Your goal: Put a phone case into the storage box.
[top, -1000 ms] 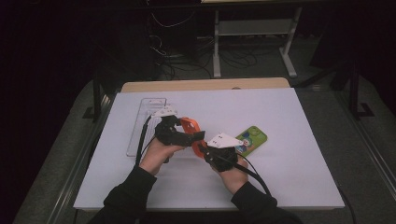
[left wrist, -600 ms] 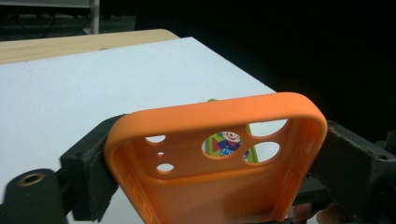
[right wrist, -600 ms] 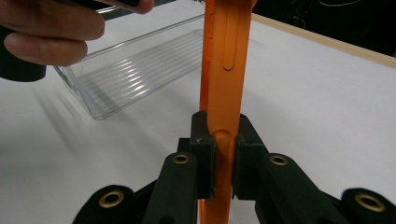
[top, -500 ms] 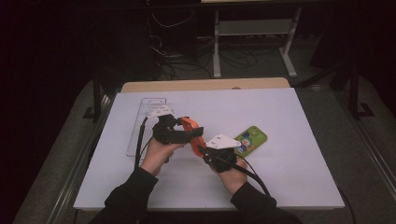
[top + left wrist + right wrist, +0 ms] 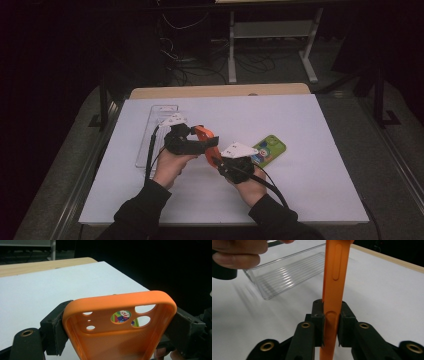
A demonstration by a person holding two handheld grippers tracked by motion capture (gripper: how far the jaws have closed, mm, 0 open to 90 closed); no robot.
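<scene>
An orange phone case (image 5: 206, 139) hangs above the white board between both hands. My left gripper (image 5: 198, 141) is shut across its width: in the left gripper view the pads (image 5: 55, 328) press on the long sides of the orange phone case (image 5: 112, 302), whose hollow inside faces the camera. My right gripper (image 5: 215, 158) clamps the thin edge of the orange phone case (image 5: 335, 265). The right gripper (image 5: 331, 325) has just been easing open, but its pads still touch the case. A phone in a green clown cover (image 5: 267, 150) lies flat to the right.
A clear plastic tray (image 5: 152, 135) lies at the left of the white board (image 5: 300, 190), close behind the left hand (image 5: 237, 252). A strip of wooden tabletop (image 5: 215, 91) shows beyond the board. Dark floor, cables and a desk frame lie farther back.
My left gripper's jaws have closed onto the sides of the orange case. Both hands stayed where they were, and the case stayed between them.
</scene>
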